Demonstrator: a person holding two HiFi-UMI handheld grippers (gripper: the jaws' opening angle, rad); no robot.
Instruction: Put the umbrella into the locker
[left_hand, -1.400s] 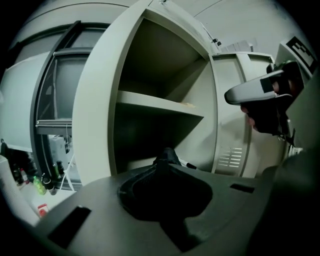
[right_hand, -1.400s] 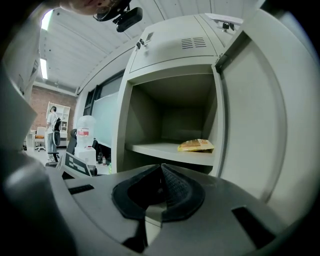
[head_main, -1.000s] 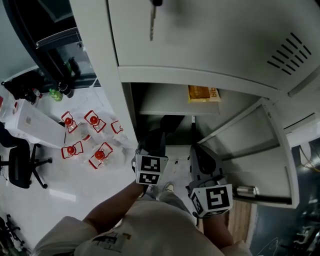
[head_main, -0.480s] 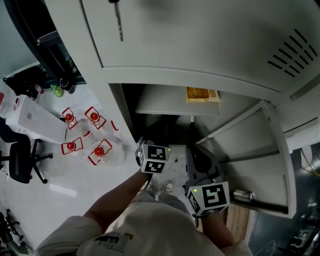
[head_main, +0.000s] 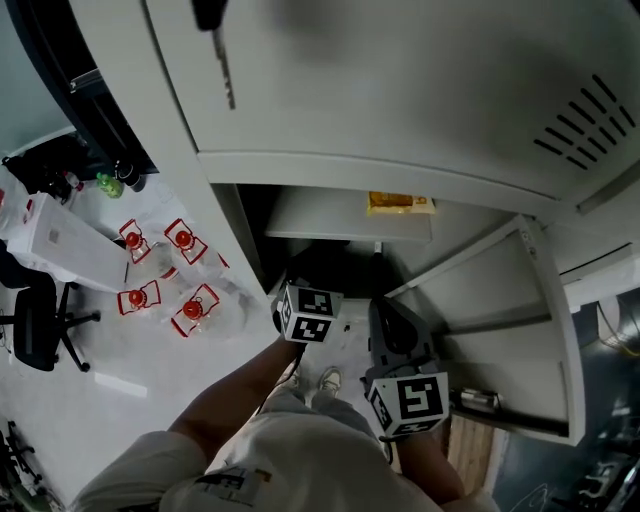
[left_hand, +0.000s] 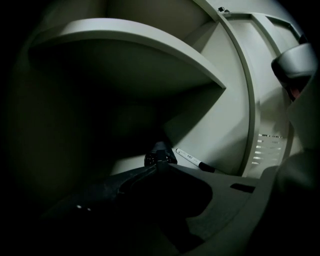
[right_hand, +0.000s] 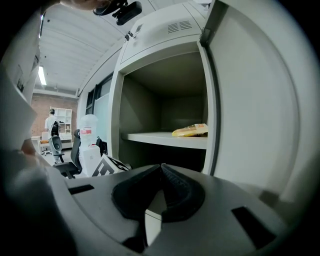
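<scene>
The grey locker (head_main: 400, 110) stands with its door (head_main: 500, 330) swung open to the right. My left gripper (left_hand: 159, 164) reaches into the dark lower compartment under the shelf (head_main: 340, 215). Its jaws are closed on a black thing that juts out past the tips, which I take for the umbrella (left_hand: 157, 156); the dark hides most of it. In the head view only that gripper's marker cube (head_main: 308, 313) shows clearly. My right gripper (right_hand: 161, 166) hangs outside the opening, shut and empty, with its cube (head_main: 408, 400) near the person's body.
A yellow packet (head_main: 400, 203) lies on the shelf. A marker pen (left_hand: 192, 159) rests on the compartment floor by the right wall. A key (head_main: 225, 70) hangs from the upper door. Red-capped packs (head_main: 180, 240) and a chair (head_main: 35, 330) stand on the floor at left.
My left gripper has pushed forward and down into the lower compartment. The right gripper has hardly moved. The head view has tilted, so the locker front fills more of it.
</scene>
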